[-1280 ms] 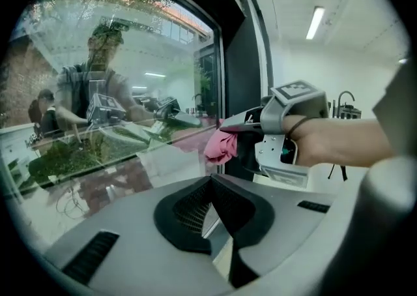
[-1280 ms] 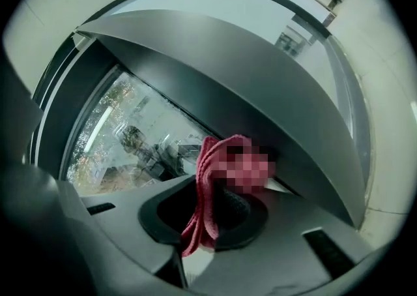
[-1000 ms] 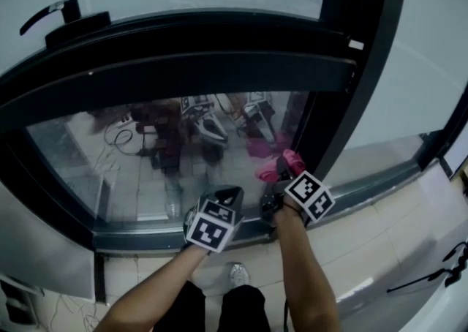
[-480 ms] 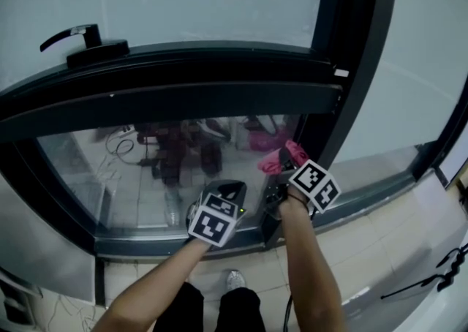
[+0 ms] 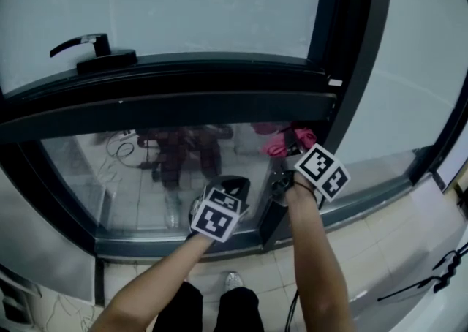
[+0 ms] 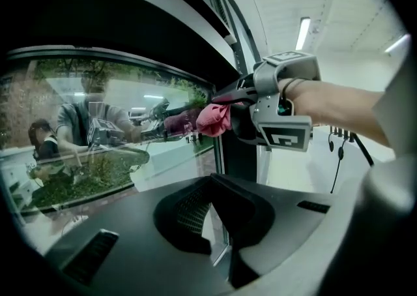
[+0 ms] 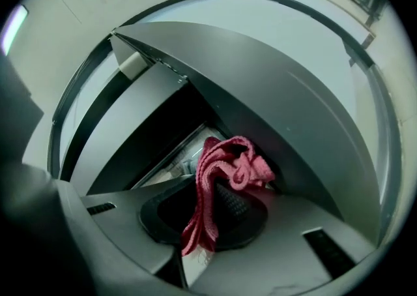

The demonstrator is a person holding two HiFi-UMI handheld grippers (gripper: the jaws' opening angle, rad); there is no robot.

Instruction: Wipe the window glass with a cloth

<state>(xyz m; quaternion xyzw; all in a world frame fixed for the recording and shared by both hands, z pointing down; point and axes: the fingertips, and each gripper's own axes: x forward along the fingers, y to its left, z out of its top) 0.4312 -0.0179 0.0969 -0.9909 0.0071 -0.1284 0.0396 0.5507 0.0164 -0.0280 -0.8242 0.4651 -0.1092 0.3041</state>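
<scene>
The lower window glass (image 5: 95, 170) is dark and full of reflections. A pink cloth (image 5: 284, 145) is bunched against its right edge, beside the dark upright frame (image 5: 344, 74). My right gripper (image 5: 289, 152) is shut on that cloth (image 7: 225, 164), which hangs out between its jaws (image 7: 208, 220). From the left gripper view the cloth (image 6: 212, 118) touches the pane, with the right gripper (image 6: 229, 104) behind it. My left gripper (image 5: 229, 186) hangs low near the pane's bottom, jaws together (image 6: 214, 226), holding nothing.
A thick black crossbar (image 5: 183, 93) divides the lower pane from the upper pane, and a black window handle (image 5: 89, 47) sits on it at the left. The bottom frame (image 5: 146, 239) runs below the grippers. A tiled floor and the person's shoes show underneath.
My right gripper has slid the pink cloth up along the glass, staying beside the upright frame. The left gripper has stayed about where it was.
</scene>
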